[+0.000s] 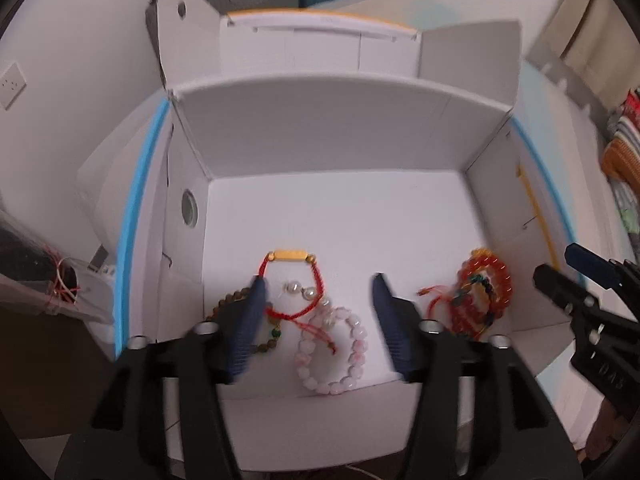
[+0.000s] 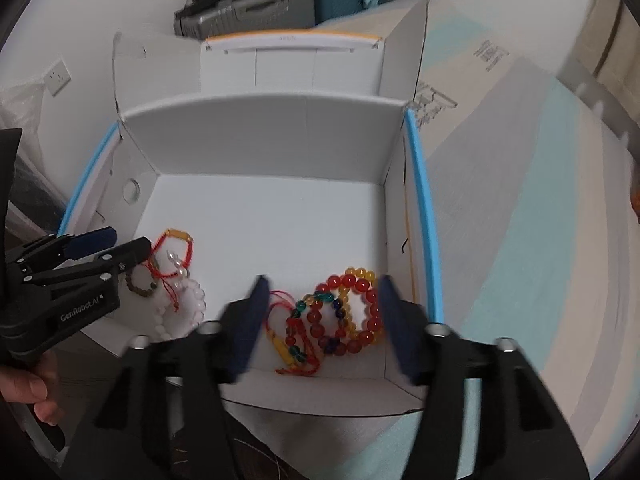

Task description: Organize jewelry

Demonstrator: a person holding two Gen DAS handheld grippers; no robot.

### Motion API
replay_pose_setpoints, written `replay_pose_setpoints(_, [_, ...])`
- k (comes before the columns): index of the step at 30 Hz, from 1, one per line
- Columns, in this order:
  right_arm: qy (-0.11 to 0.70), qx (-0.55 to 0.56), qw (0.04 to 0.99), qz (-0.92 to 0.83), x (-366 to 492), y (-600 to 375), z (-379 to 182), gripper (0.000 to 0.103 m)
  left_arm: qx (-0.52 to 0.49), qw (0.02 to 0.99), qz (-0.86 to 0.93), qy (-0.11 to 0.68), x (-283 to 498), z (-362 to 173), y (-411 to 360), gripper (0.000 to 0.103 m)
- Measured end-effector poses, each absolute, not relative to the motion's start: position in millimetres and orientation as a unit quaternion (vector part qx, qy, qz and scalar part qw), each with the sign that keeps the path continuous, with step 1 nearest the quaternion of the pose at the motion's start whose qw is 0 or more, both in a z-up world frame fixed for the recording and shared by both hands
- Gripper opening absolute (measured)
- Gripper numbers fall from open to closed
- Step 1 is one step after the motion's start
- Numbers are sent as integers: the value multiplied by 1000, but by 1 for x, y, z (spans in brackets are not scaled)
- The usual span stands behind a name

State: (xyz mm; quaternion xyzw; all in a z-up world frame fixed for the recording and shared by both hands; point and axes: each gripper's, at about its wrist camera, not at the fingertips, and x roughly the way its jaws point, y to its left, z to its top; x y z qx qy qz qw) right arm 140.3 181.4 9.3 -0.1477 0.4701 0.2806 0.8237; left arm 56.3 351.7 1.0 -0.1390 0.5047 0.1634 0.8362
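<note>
A white cardboard box [image 1: 332, 208] holds two heaps of jewelry. On the left lie a pink bead bracelet [image 1: 332, 348], a red cord bracelet with a gold bar [image 1: 291, 257], pearls [image 1: 298, 289] and a brown bead bracelet [image 1: 228, 300]. On the right lie red and amber bead bracelets [image 2: 356, 308] with red cords [image 2: 296, 344]; this heap also shows in the left wrist view [image 1: 478, 292]. My left gripper [image 1: 318, 286] is open above the left heap. My right gripper [image 2: 322, 286] is open above the right heap. Both are empty.
The box has raised flaps [image 2: 264, 136] and blue-edged sides [image 2: 424, 216]. A white container with a yellow rim [image 2: 292, 60] stands behind it. Suitcases [image 2: 248, 10] stand at the back wall. A striped surface [image 2: 520, 240] lies to the right. A bag [image 1: 36, 276] sits at the left.
</note>
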Motion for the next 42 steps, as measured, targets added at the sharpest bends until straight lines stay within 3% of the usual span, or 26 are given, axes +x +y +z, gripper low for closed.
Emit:
replay_pose_setpoints(1, [464, -148, 827, 281, 139, 180, 12, 75, -134, 841, 161, 499, 54, 6, 349, 68])
replay_pose_setpoints(4, [438, -145, 842, 279, 130, 172, 24, 87, -113, 859, 168, 470, 44, 20, 339, 87])
replay_pose_setpoints(7, [414, -142, 856, 275, 121, 163, 38, 95, -112, 868, 175, 452, 35, 31, 336, 97])
replay_pose_setpoints(23, [358, -95, 890, 264, 53, 111, 68, 96, -135, 906, 171, 362, -43, 59, 308, 97])
replay_pose_setpoints(42, [372, -85, 889, 252, 29, 92, 47, 96, -114, 902, 195, 369, -69, 47, 298, 97])
